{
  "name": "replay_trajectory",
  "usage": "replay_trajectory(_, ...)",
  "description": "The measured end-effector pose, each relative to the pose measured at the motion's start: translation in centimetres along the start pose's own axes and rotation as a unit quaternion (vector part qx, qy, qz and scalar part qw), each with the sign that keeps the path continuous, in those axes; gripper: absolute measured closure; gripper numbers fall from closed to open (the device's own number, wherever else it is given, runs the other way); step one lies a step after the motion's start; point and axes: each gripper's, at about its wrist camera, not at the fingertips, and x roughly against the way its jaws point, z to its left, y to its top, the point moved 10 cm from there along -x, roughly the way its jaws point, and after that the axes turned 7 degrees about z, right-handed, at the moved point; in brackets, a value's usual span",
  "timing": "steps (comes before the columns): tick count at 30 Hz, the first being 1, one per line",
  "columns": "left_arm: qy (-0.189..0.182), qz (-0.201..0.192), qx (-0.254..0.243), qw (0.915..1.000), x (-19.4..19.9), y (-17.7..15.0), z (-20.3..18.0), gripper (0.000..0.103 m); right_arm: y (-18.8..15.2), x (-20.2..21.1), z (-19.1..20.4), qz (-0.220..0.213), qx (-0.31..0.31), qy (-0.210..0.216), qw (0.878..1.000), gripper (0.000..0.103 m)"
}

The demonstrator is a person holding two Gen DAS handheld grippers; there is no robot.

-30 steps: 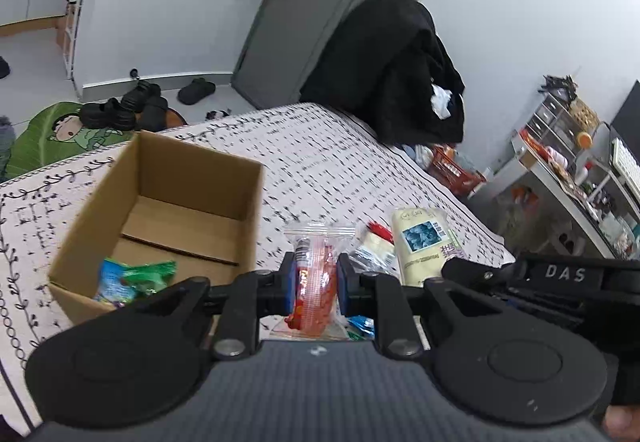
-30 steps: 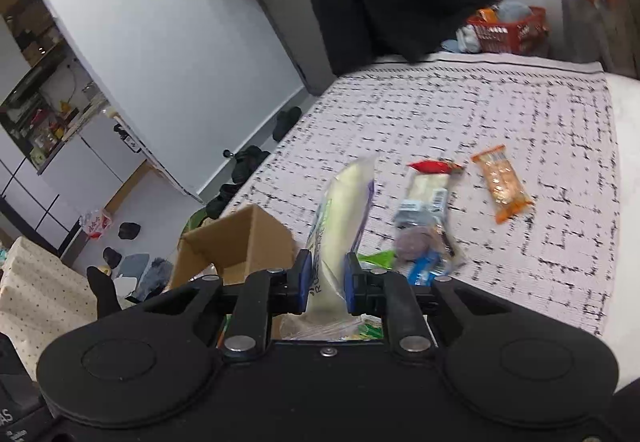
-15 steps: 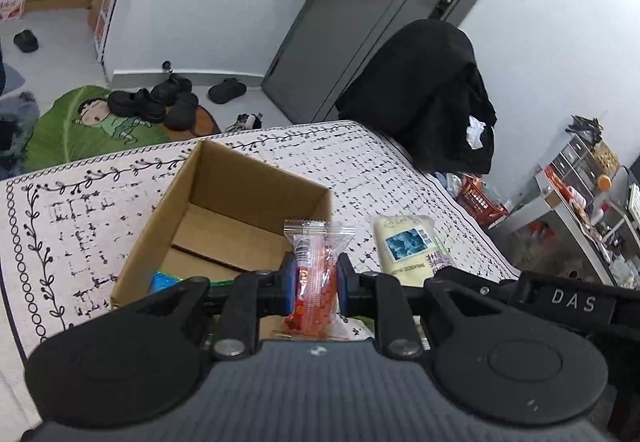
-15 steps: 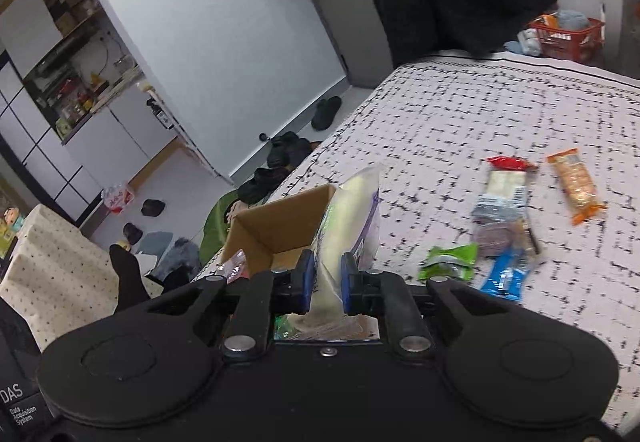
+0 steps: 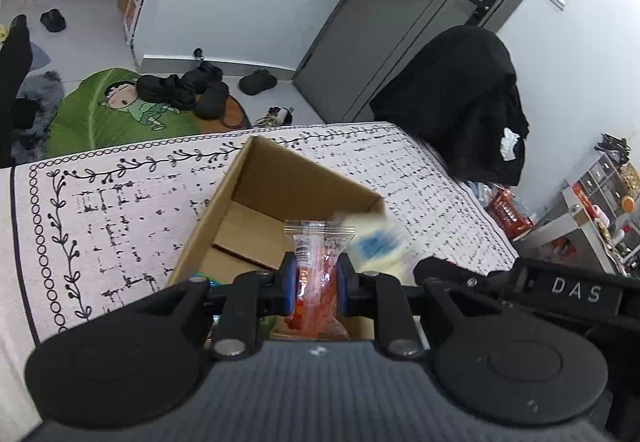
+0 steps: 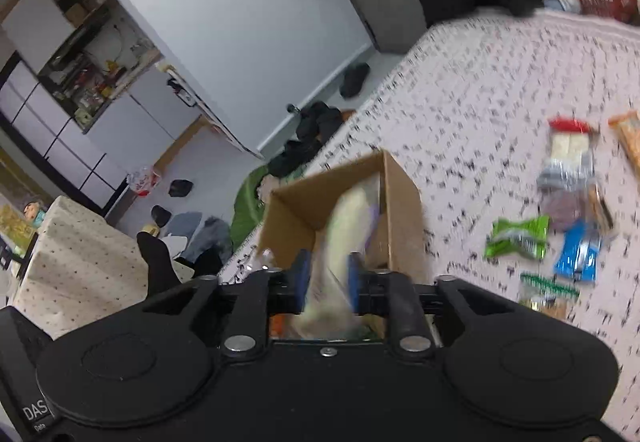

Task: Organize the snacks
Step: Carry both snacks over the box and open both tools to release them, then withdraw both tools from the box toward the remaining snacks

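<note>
Both wrist views look down into the cardboard box (image 5: 280,181).

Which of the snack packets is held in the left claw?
The clear packet with red-orange contents, clamped in the left claw above the cardboard box; the other packets are pale, green or blue.

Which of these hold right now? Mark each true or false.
1. The left tongs clamp a red packet above the cardboard box. True.
2. The box stands on the floor. False: it stands on the patterned cover.
3. The right tongs have nothing between them. False: a pale packet, blurred, sits between them over the box; the jaws have just been opening.
4. A green packet and a blue packet lie on the cover outside the box. True.
</note>
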Motion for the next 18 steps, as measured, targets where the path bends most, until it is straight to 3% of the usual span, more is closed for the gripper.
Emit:
replay_trajectory(9,0.014,-0.001,-0.01,0.9999,-0.9,-0.3,-0.4,0.082,-0.3,1.5,-2.8,-0.008,-0.01,-0.027,1.0,0.054)
replay_trajectory(12,0.033,-0.007,-0.015,0.9993,-1.0,-0.3,-0.6,0.065,-0.5,2.3,-4.4,-0.008,-0.015,-0.038,0.999,0.053)
replay_trajectory(14,0.029,-0.012,-0.021,0.9993,-0.8,-0.3,-0.9,0.048,-0.7,2.7,-5.6,-0.007,-0.021,-0.046,0.999,0.053)
replay_trajectory(18,0.04,-0.013,-0.03,0.9987,-0.6,-0.6,-1.4,0.037,-1.1,3.5,-7.8,-0.006,-0.034,-0.055,0.998,0.051)
